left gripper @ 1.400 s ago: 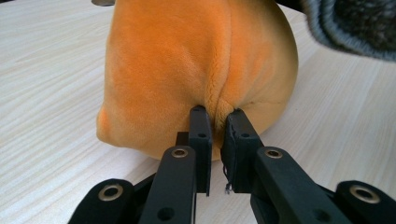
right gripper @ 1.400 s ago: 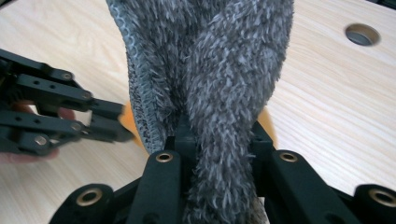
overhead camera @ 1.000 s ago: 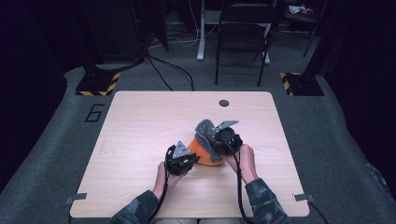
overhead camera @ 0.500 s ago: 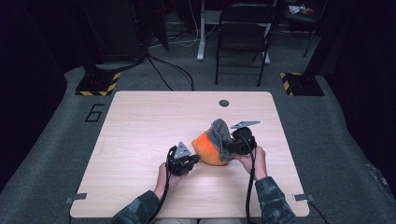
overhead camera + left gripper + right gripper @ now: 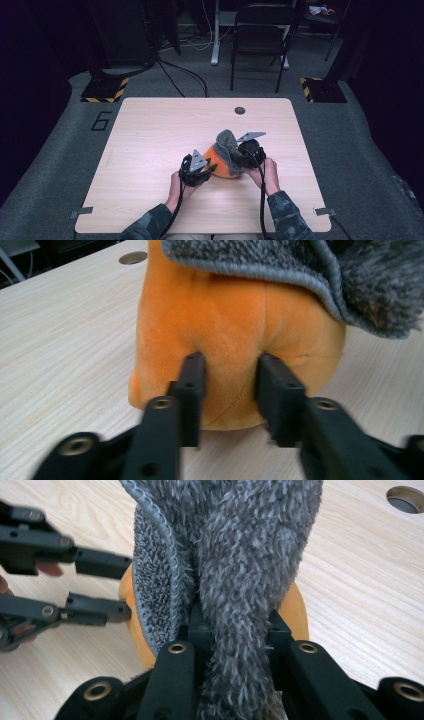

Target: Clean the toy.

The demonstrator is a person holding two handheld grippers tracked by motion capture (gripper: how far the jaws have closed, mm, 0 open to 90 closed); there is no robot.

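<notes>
Step in hand looks like pulling the grey fuzzy sock (image 5: 227, 145) off (or onto, can't tell which) the orange plush (image 5: 220, 162), which sits just below centre of the high view, on the pale wood counter (image 5: 150, 130). Right gripper (image 5: 246, 156), right of the plush in that view, has its fingers (image 5: 197, 625) clamped hard on a bunched fold of the sock; in the right gripper view the grey pile fills the gap between them and runs up the middle of the frame. Left gripper (image 5: 206, 170), at the plush's lower-left edge, has its fingers (image 5: 192, 377) pressed into the orange fabric with a ridge of it between them, and the plush dimples at both tips. Its jaws have just been opening a little, so I'd call that grip light, more a brace than a firm pinch. Next move, as I read it: left needs to re-close or at least keep pressure so the plush stays pinned on the counter, while right draws the sock along the plush's long axis without tearing free of the fold. Risk is the plush sliding with the sock if left lets go. The plush itself is a rounded, soft, short-pile orange body with visible seams, resting on the counter, its top and right side draped by the sock. The sock is shaggy grey with a stitched edge that crosses the upper part of the left gripper view.
</notes>
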